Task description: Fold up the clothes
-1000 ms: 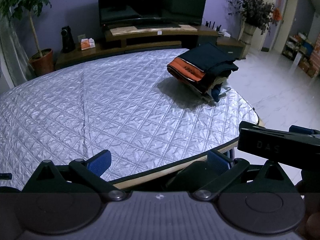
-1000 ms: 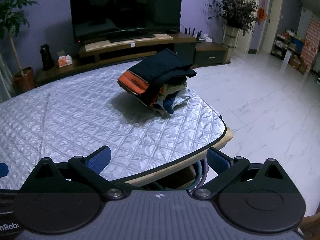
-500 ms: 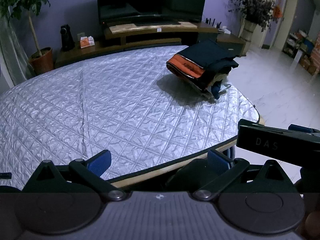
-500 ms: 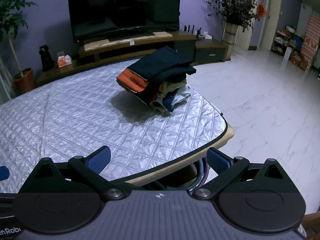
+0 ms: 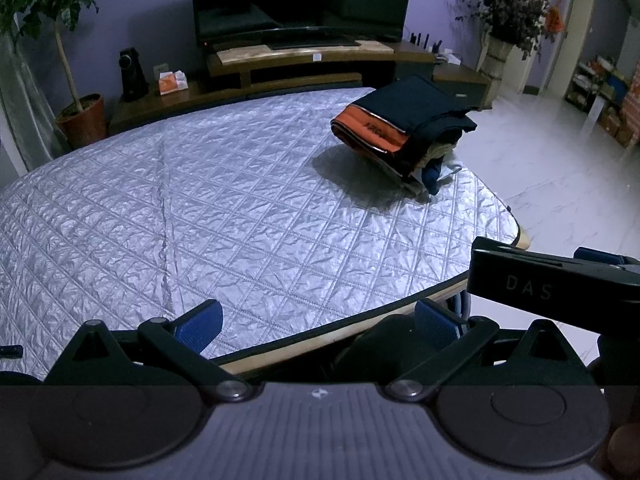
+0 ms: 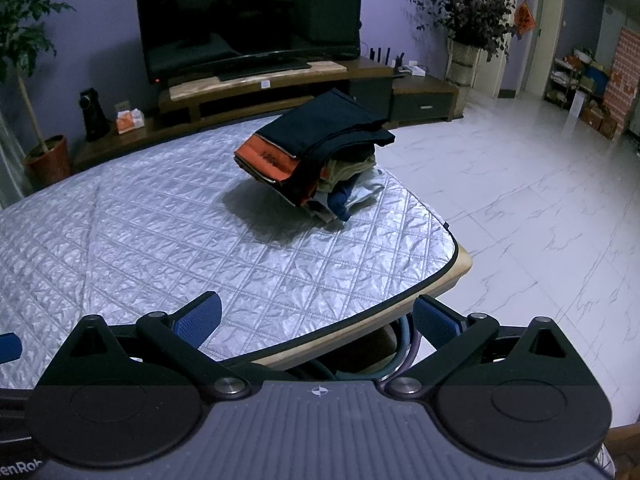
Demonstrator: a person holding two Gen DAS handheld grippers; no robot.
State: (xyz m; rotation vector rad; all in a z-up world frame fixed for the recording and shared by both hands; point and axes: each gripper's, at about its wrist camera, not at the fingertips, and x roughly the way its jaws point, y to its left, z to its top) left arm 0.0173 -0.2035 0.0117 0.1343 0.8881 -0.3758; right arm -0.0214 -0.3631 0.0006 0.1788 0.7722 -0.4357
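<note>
Both grippers empty, jaws apart: left gripper (image 5: 318,322), right gripper (image 6: 316,318), hovering over near table edge (image 6: 460,264). Folded clothes stack (image 6: 316,160) far right on quilted cover, slightly nearer than a second ago. Nothing unfolded visible; task likely nearly done.

A home living room: big television (image 6: 248,12) on a low wooden stand (image 6: 280,80), potted plants (image 5: 76,120), marble-tiled floor (image 6: 540,208).
</note>
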